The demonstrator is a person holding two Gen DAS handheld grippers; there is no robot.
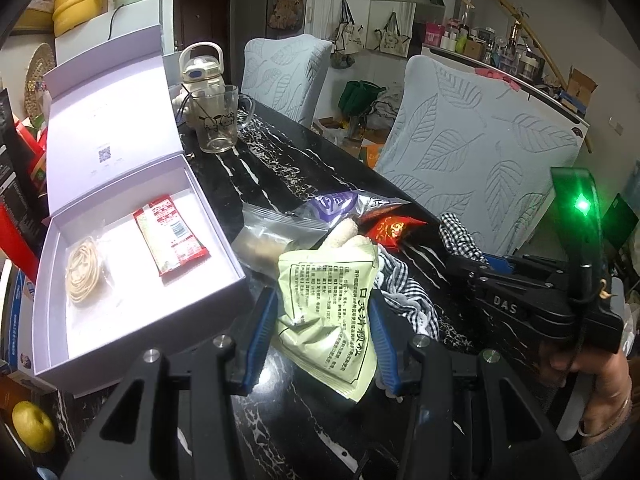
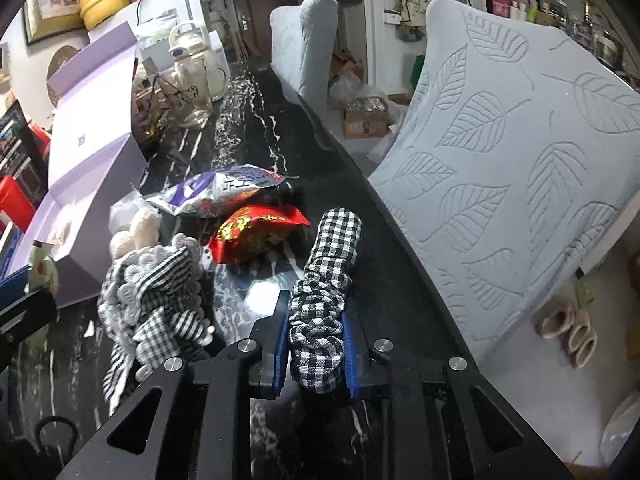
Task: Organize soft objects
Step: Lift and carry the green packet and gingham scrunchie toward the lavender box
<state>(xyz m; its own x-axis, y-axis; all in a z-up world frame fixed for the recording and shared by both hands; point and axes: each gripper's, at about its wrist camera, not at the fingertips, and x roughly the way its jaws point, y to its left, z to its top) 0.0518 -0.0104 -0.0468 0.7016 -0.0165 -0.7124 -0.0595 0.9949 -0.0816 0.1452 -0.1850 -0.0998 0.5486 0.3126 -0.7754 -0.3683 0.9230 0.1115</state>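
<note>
While the left gripper [image 1: 322, 320] clamps a pale green printed packet [image 1: 328, 312] just beside the open lilac box [image 1: 140, 312], the right gripper [image 2: 316, 344] has its blue pads pressed together on a black-and-white gingham scrunchie [image 2: 324, 300] near the black marble table [image 2: 248, 128] edge. Inside the box lie a red-edged sachet [image 1: 170, 238] and a bagged coil of pale bands [image 1: 84, 272]. A gingham lace-trimmed cloth [image 2: 156, 300], a red snack packet [image 2: 252, 236] and a purple-and-silver bag [image 2: 224, 190] sit between the grippers and a glass mug [image 1: 216, 120].
</note>
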